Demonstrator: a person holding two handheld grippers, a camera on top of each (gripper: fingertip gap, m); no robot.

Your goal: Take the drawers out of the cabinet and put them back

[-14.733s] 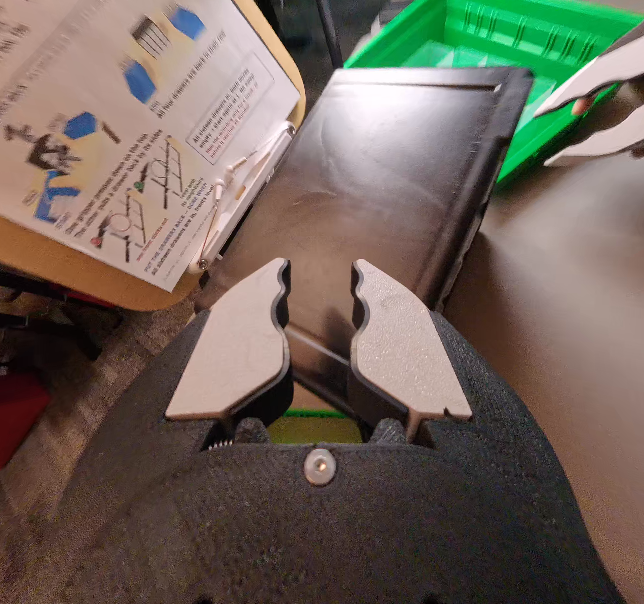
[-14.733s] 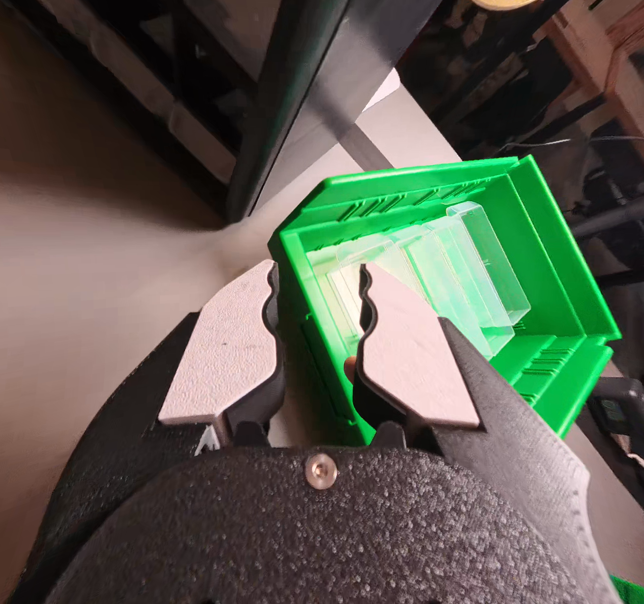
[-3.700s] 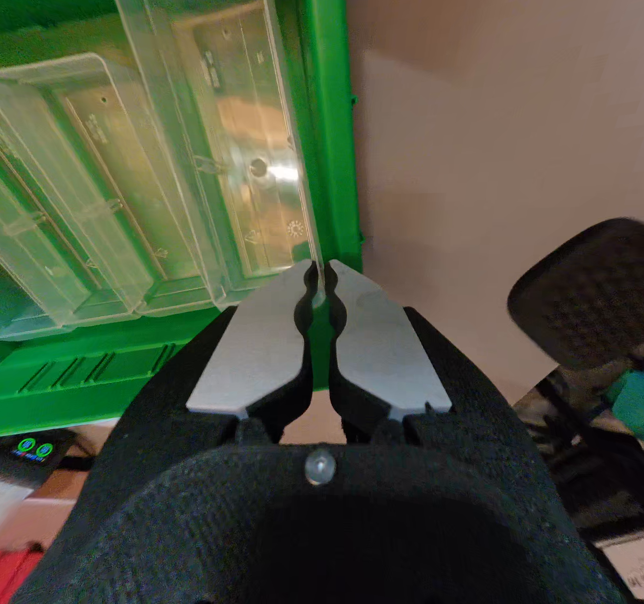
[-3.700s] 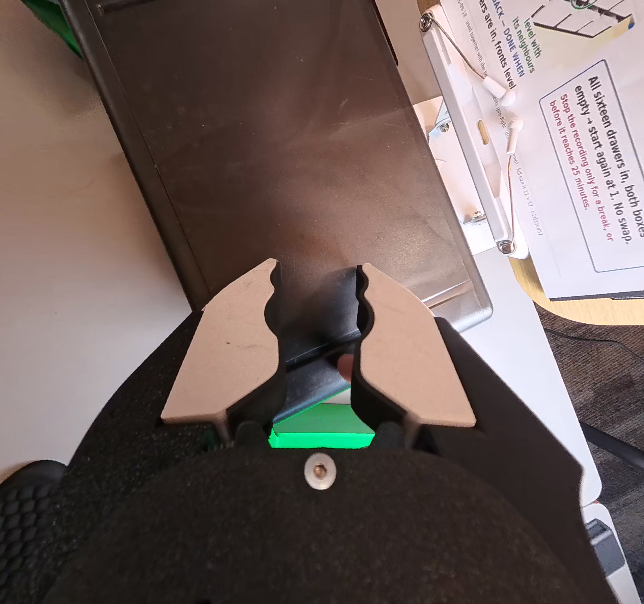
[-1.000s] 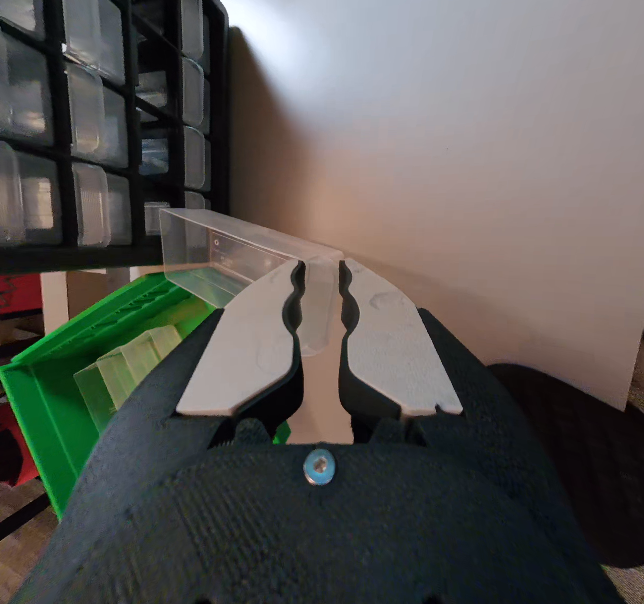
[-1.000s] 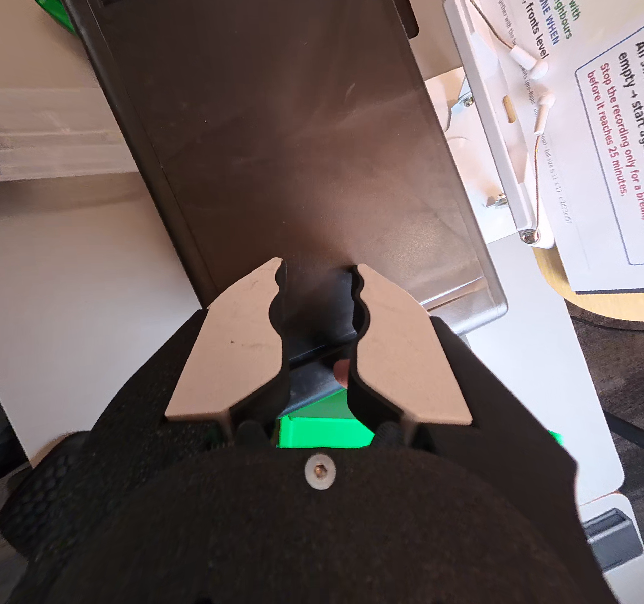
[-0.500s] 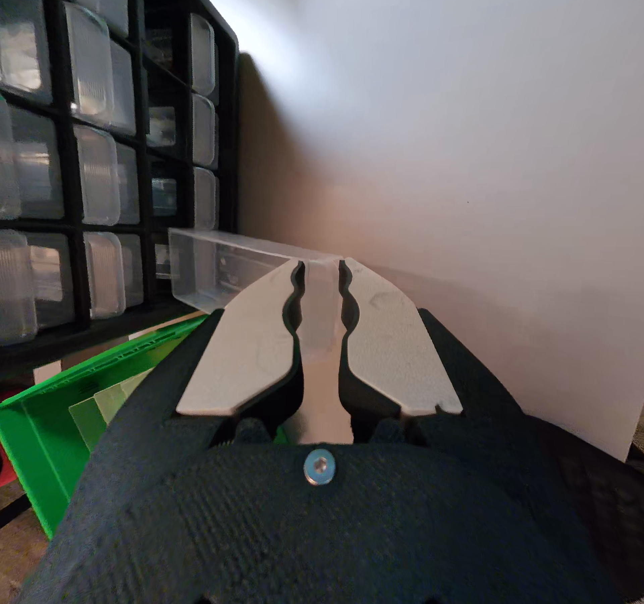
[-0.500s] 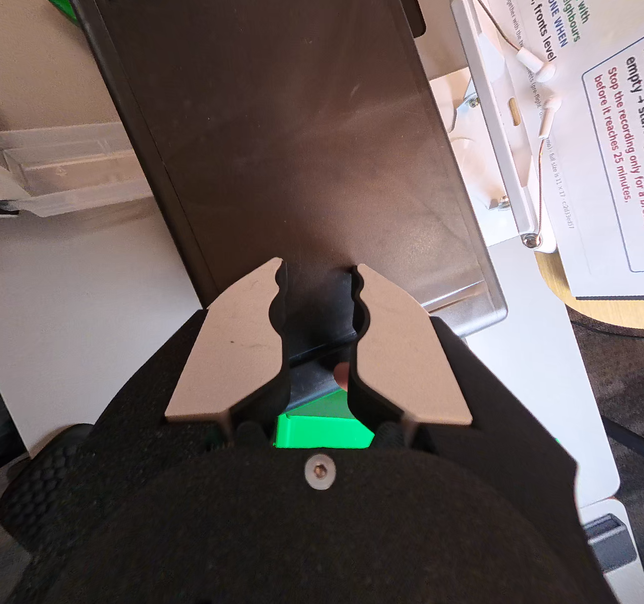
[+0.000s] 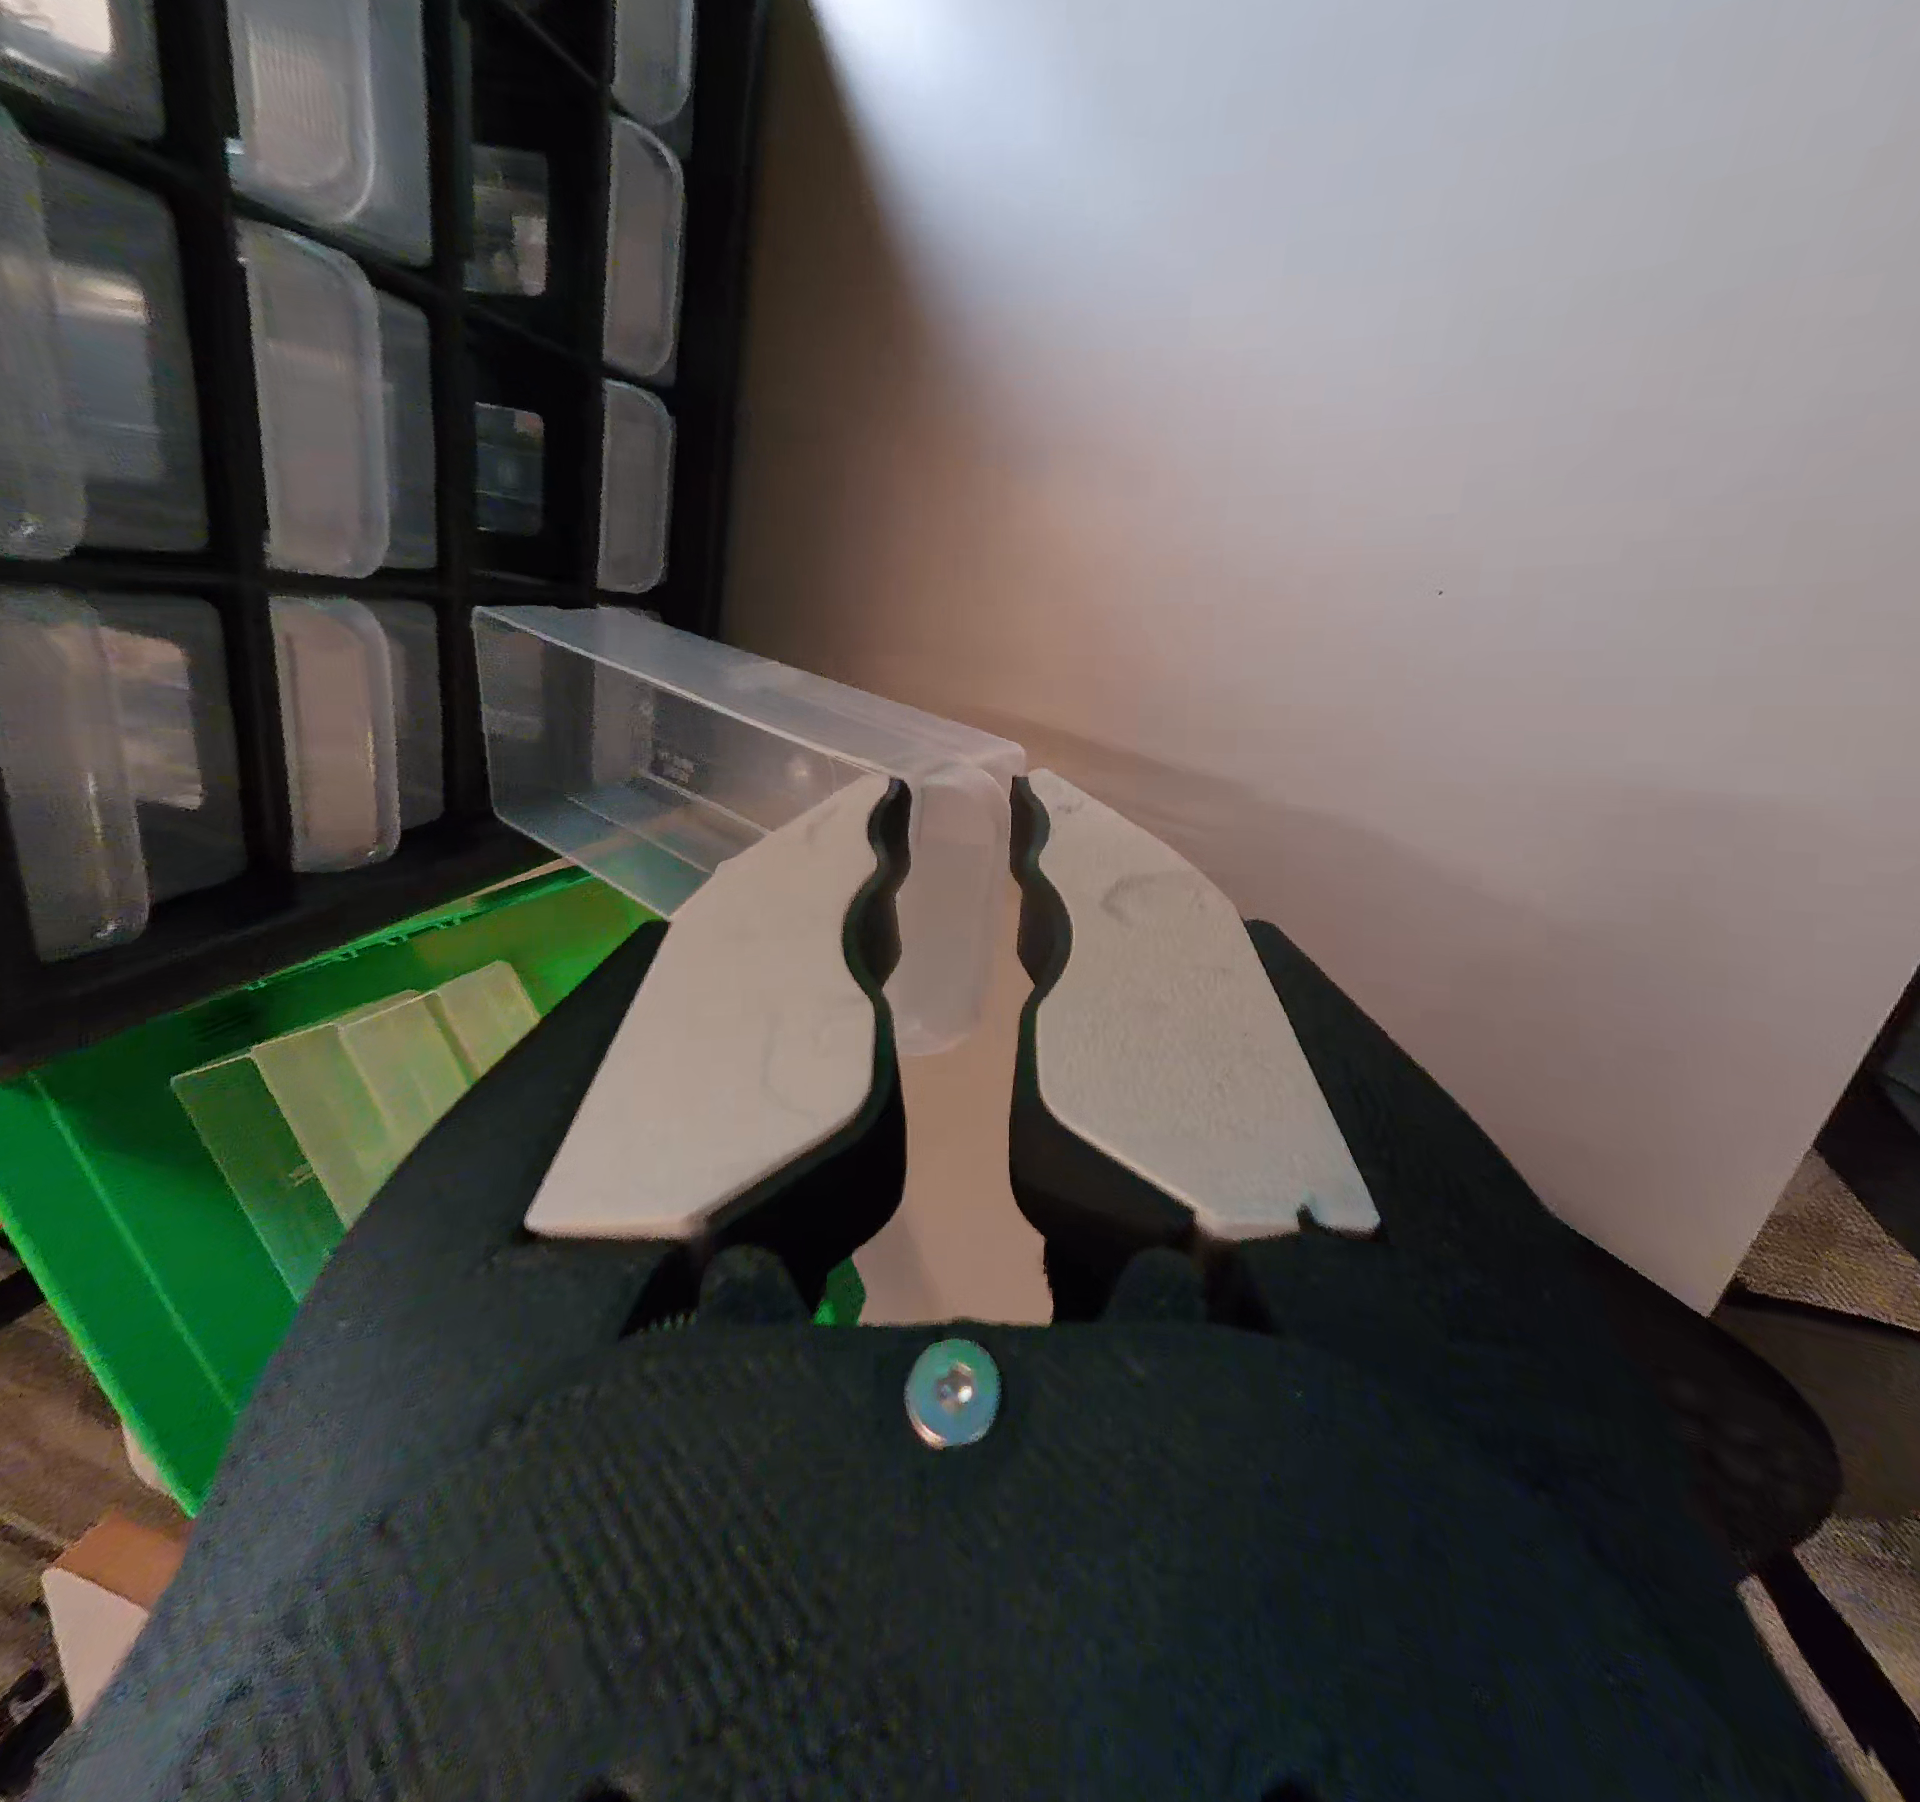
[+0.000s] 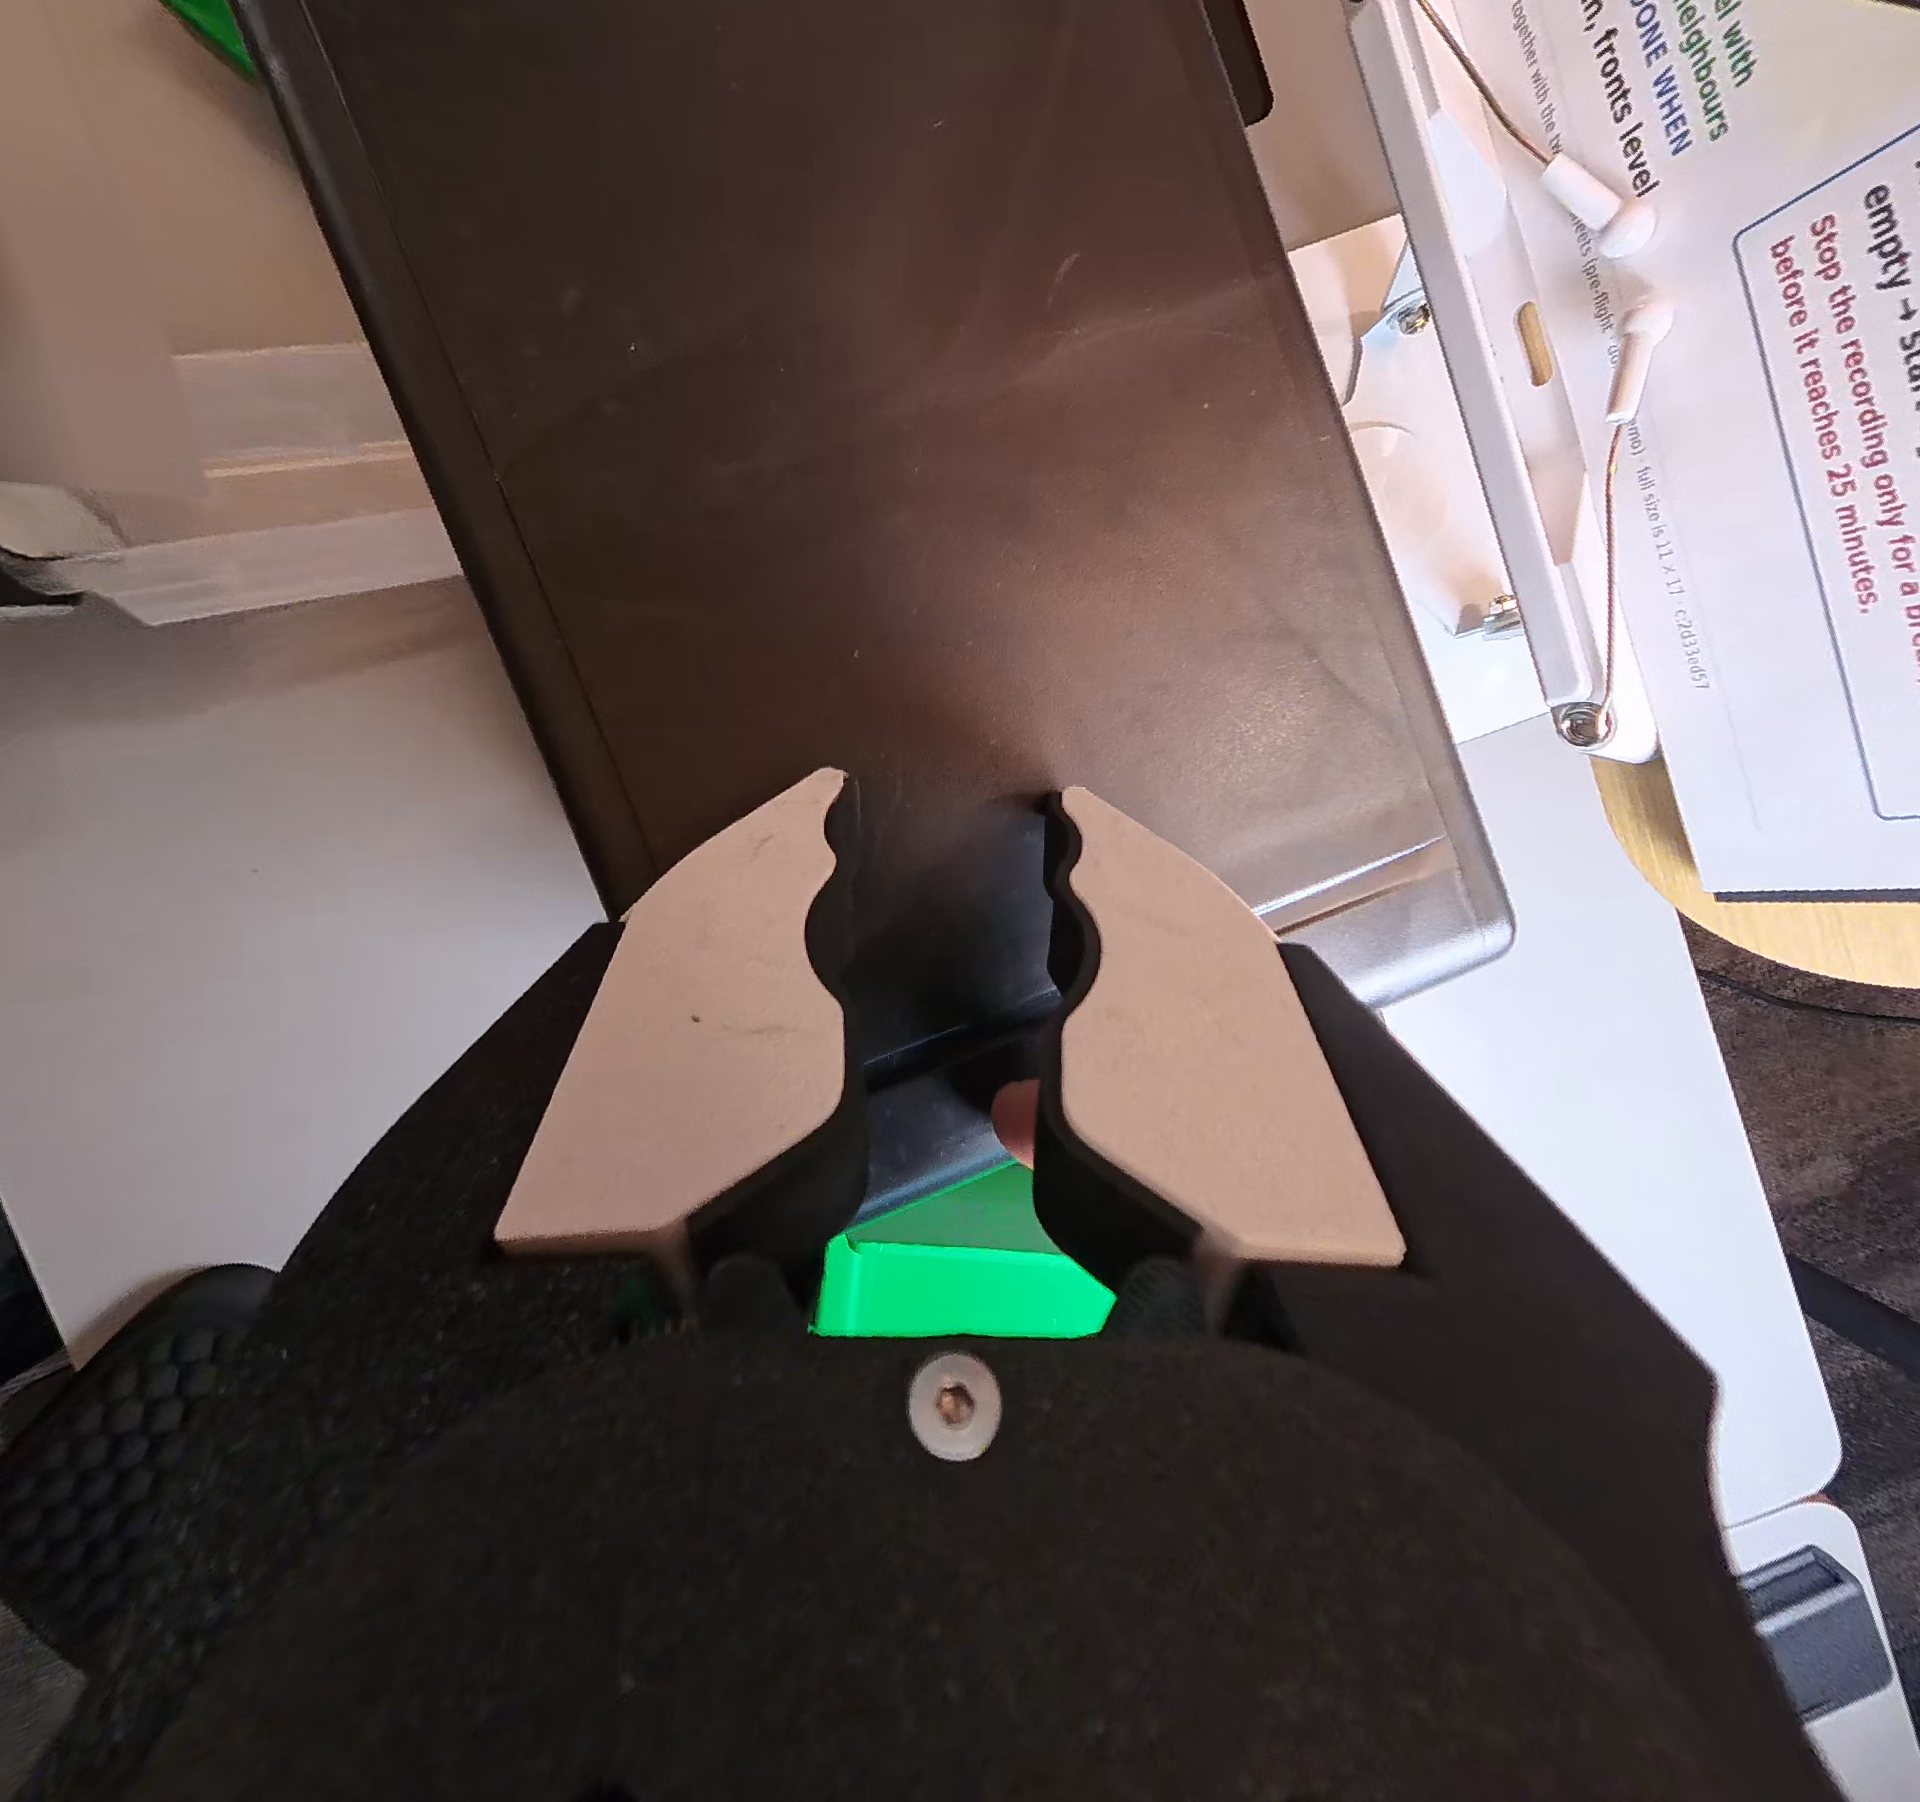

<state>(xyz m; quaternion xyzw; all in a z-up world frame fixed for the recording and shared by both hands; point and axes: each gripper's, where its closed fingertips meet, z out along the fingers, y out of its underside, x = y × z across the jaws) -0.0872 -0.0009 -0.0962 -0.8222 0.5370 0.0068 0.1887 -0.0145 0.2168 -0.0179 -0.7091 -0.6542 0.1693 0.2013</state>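
The black cabinet (image 9: 218,526) with several clear drawers fills the left of the left wrist view. My left gripper (image 9: 956,796) is shut on the front handle of a clear empty drawer (image 9: 665,765). The drawer is held level, its rear end at the cabinet's bottom right slot. In the right wrist view my right gripper (image 10: 951,812) sits open over the near edge of the cabinet's dark top (image 10: 831,350), the jaws parted with nothing clamped between them. The held drawer shows blurred at the left of that view (image 10: 301,547).
A green bin (image 9: 104,1233) under the cabinet holds clear drawers (image 9: 353,1077). A white board (image 9: 1351,402) stands to the right of the cabinet. In the right wrist view, a white clip holder (image 10: 1455,350) and a printed sheet (image 10: 1818,402) lie to the cabinet's right, and a green block (image 10: 956,1285) shows below the jaws.
My left gripper has carried the clear drawer up from over the green bin to the cabinet's bottom row. The right gripper has stayed in place on the cabinet top.
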